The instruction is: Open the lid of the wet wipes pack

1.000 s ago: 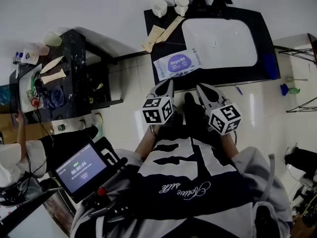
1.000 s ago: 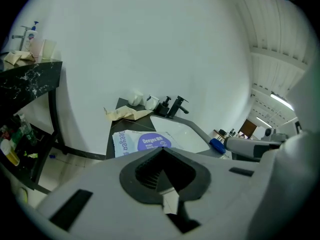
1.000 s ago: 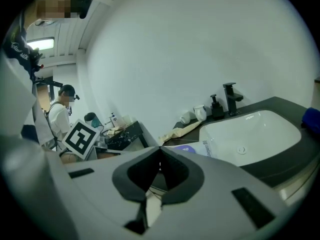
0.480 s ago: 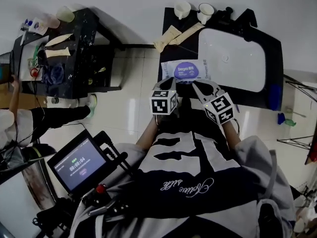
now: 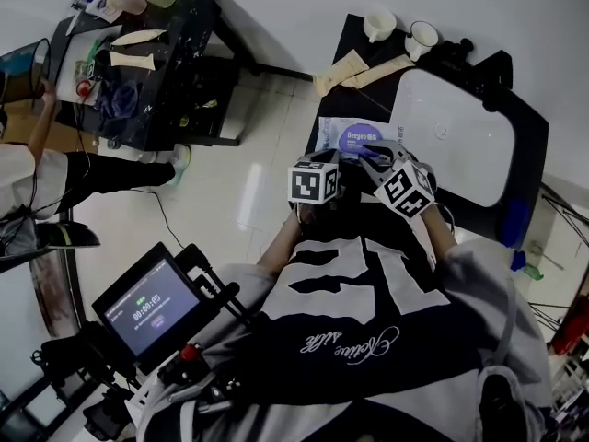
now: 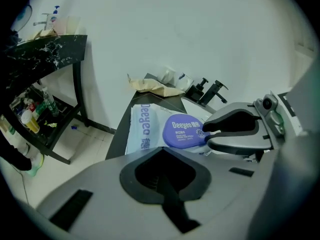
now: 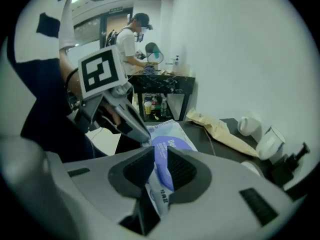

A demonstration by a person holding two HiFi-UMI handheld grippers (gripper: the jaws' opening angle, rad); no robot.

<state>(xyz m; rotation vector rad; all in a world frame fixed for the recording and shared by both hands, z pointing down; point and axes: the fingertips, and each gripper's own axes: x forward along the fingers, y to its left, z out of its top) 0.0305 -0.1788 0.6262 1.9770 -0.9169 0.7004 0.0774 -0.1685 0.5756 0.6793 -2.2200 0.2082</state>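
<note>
The wet wipes pack (image 5: 342,133), white with a round purple lid (image 5: 361,139), lies on the near left corner of the black counter (image 5: 348,40). My right gripper (image 5: 370,153) is shut on the pack's right side. In the right gripper view the purple lid (image 7: 161,146) and white film sit pinched between the jaws of the right gripper (image 7: 156,156). My left gripper (image 5: 342,159) is shut with its tips at the pack's near edge. From the left gripper view the lid (image 6: 181,130) lies just ahead of the left gripper (image 6: 161,153), and the right gripper (image 6: 206,133) clamps its right rim.
A white sink basin (image 5: 460,132) fills the counter's right part. Two cups (image 5: 379,24) and tan paper sachets (image 5: 342,70) lie at the back. A black faucet (image 6: 214,90) stands behind. A cluttered black table (image 5: 156,72) and a person (image 5: 28,178) are left. A tablet (image 5: 152,304) hangs near my body.
Both grippers moved forward from in front of the counter onto the pack. The right gripper closed on the pack. The head view has swung left.
</note>
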